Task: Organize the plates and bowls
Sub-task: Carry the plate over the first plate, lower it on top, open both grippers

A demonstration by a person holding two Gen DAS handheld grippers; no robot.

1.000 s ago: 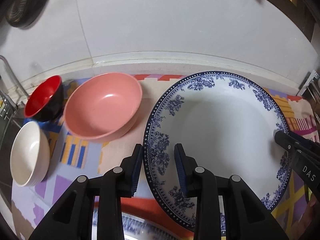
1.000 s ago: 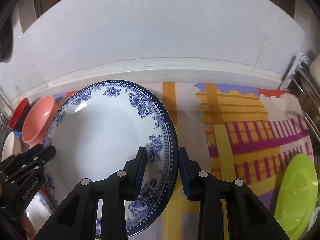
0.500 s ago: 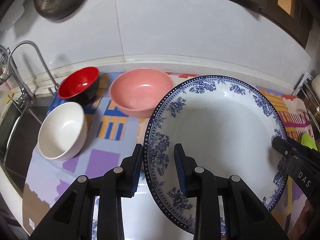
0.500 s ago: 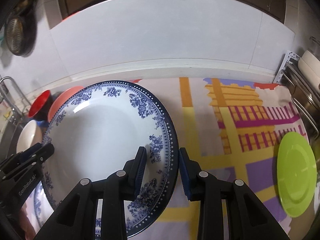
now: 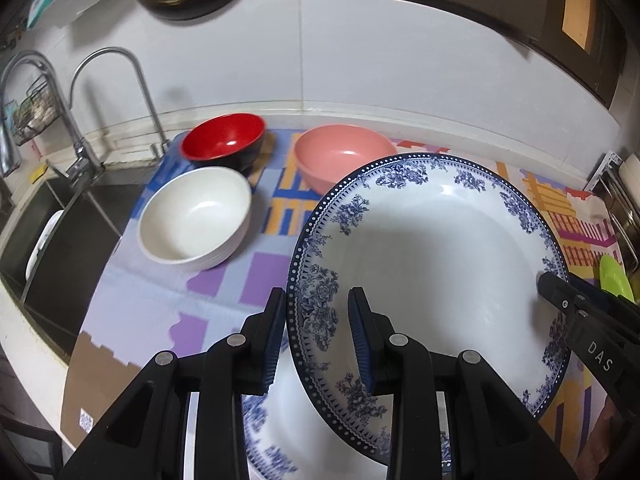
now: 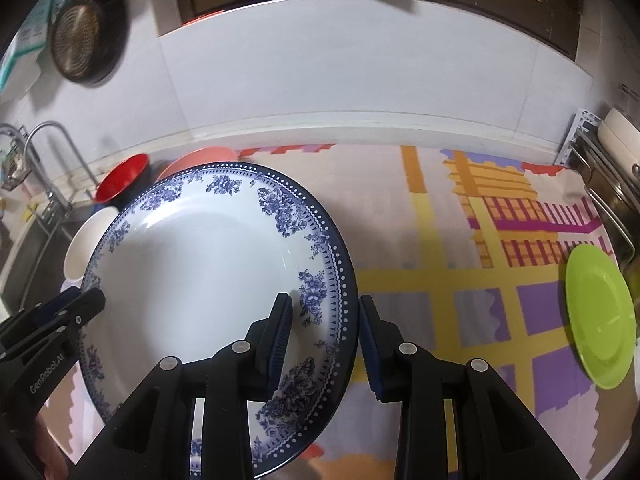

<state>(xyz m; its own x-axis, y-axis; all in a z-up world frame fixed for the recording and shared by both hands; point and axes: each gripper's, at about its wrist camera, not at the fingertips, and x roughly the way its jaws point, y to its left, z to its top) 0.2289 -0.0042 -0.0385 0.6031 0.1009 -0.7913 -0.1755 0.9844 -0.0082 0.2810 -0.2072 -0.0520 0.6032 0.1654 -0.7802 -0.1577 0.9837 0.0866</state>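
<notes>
A large blue-and-white floral plate (image 5: 432, 264) is held in the air by both grippers. My left gripper (image 5: 318, 340) is shut on its left rim; my right gripper (image 6: 324, 340) is shut on its right rim (image 6: 340, 280). A second blue-and-white plate (image 5: 280, 432) lies on the mat right below. A white bowl (image 5: 196, 218), a red-and-black bowl (image 5: 224, 142) and a pink bowl (image 5: 340, 158) stand at the back left. A green plate (image 6: 600, 316) lies at the right.
A patterned mat (image 6: 460, 240) covers the counter. A sink (image 5: 52, 240) with a tap (image 5: 140, 92) is at the left. A metal dish rack (image 6: 608, 184) stands at the far right. A pan (image 6: 84, 44) hangs on the wall.
Both grippers have lifted the plate up and back from the counter. The bowls and mat now lie farther below, and the sink and second plate have come into view.
</notes>
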